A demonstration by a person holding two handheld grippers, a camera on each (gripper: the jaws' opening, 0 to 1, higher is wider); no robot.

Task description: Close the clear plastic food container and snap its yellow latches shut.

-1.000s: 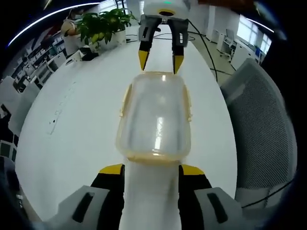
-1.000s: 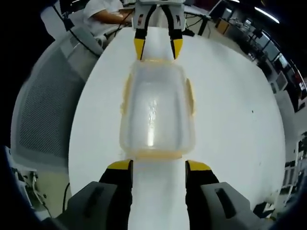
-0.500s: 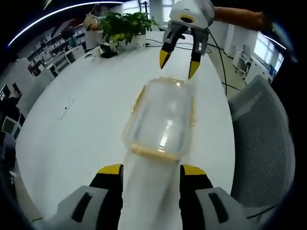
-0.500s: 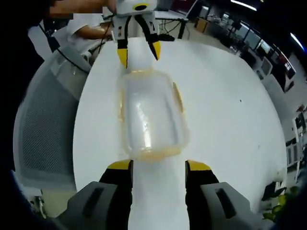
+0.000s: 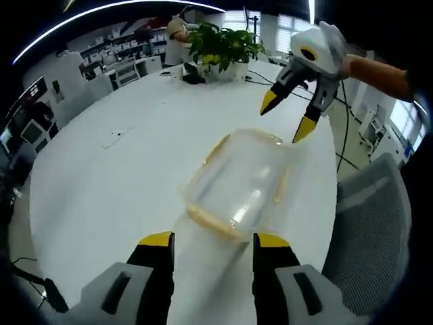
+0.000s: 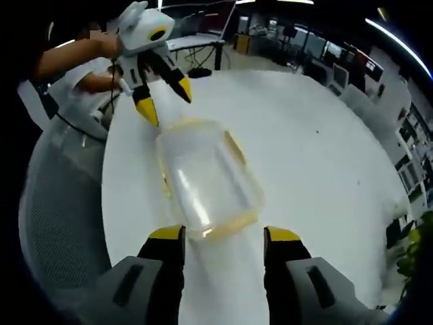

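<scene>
A clear plastic container (image 5: 240, 183) with its lid on lies on the white table (image 5: 108, 183). Yellow latches (image 5: 208, 220) run along its rim, one at the near end and others on the long sides. My left gripper (image 5: 214, 240) is open just short of that near end, nothing between its jaws. My right gripper (image 5: 287, 116) hovers open above the far end, tilted, held by a hand. In the right gripper view, the container (image 6: 206, 179) lies before my open right gripper (image 6: 224, 234), and the left gripper (image 6: 166, 101) hangs open over the far corner.
A potted plant (image 5: 226, 44) and black cables (image 5: 267, 78) sit at the table's far end. A grey mesh chair (image 5: 369, 223) stands close by the table edge, also the chair (image 6: 61, 203) in the right gripper view. A person's arm (image 6: 74, 57) reaches in at upper left.
Both grippers have lifted and swung sideways, away from the container's ends. Each view has rolled, so the container now appears slanted. Both stay open.
</scene>
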